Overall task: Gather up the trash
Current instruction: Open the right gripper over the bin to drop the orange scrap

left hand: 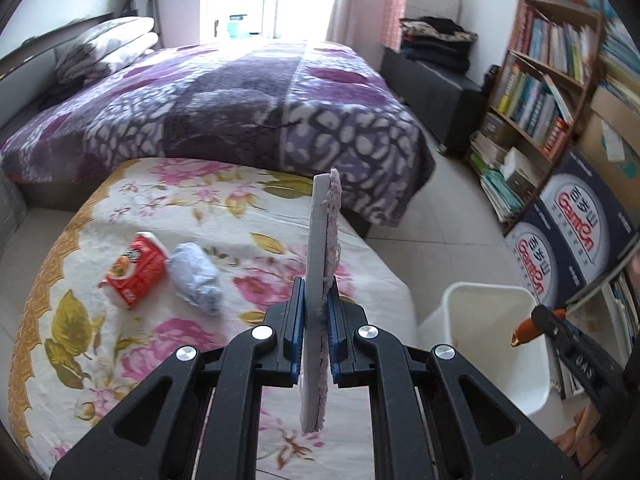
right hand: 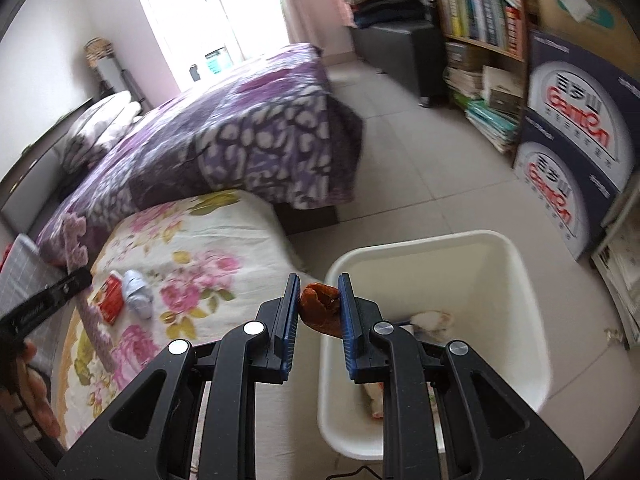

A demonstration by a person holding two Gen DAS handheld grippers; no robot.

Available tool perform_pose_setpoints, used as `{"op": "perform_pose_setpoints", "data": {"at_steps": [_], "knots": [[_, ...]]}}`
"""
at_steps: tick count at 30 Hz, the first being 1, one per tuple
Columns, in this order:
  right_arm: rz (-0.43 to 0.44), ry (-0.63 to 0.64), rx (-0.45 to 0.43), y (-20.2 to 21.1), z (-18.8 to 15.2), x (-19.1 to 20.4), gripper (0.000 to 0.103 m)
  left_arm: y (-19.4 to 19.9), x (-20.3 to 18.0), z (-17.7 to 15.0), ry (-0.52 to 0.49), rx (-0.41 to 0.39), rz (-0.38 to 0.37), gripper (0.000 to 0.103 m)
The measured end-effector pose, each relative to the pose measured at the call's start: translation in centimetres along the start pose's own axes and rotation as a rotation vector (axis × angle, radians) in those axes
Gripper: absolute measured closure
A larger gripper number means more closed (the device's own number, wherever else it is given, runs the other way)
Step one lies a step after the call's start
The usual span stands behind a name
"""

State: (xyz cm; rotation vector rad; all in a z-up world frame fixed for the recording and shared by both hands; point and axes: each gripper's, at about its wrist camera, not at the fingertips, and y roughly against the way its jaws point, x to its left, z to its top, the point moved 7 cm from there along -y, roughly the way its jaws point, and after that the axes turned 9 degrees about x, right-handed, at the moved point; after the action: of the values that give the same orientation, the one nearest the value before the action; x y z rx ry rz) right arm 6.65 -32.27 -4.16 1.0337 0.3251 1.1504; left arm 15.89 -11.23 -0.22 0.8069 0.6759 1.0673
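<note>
My left gripper point(left hand: 316, 292) is shut on a flat foam mat piece point(left hand: 322, 240), grey on one side and fuzzy purple on the other, held upright and seen edge-on above the floral-covered table point(left hand: 120, 360). A red carton point(left hand: 136, 274) and a crumpled pale blue wad point(left hand: 196, 278) lie side by side on that cloth. My right gripper point(right hand: 319, 280) is shut on a piece of orange peel point(right hand: 322, 308), held over the left rim of the white bin point(right hand: 500, 280). Whitish scraps point(right hand: 430, 320) lie inside the bin. From the right wrist view, the foam piece's jigsaw edge point(right hand: 76, 240) shows at far left.
A bed with a purple blanket point(left hand: 240, 112) stands behind the table. A bookshelf point(left hand: 540, 80) and stacked blue-and-white boxes point(right hand: 568, 140) line the right wall. Tiled floor point(right hand: 420, 180) lies between bed, bin and shelf. A person's hand point(right hand: 36, 392) holds the left gripper.
</note>
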Motion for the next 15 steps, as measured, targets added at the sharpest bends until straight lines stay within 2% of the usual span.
{"op": "perform_pose_setpoints", "data": {"at_steps": [2, 4, 6, 9, 11, 15], "knots": [[-0.022, -0.035, 0.0, 0.2, 0.2, -1.5, 0.081, -0.3, -1.5, -0.4, -0.024, 0.011, -0.017, 0.093], [-0.05, -0.075, -0.004, 0.6, 0.2, -3.2, 0.07, -0.6, -3.1, -0.8, -0.047, 0.021, -0.032, 0.093], [-0.076, -0.097, -0.017, 1.0, 0.3, -4.2, 0.039, -0.8, -4.2, -1.1, -0.059, 0.028, -0.043, 0.093], [-0.112, -0.121, -0.038, 1.6, 0.5, -5.7, 0.023, -1.2, -6.2, -1.6, -0.086, 0.039, -0.06, 0.093], [-0.124, -0.144, -0.052, 2.1, 0.6, -6.9, 0.015, -1.3, -7.5, -1.9, -0.106, 0.044, -0.069, 0.093], [-0.129, -0.188, -0.064, 2.9, 0.7, -8.9, 0.007, -1.4, -9.7, -2.1, -0.136, 0.051, -0.092, 0.093]]}}
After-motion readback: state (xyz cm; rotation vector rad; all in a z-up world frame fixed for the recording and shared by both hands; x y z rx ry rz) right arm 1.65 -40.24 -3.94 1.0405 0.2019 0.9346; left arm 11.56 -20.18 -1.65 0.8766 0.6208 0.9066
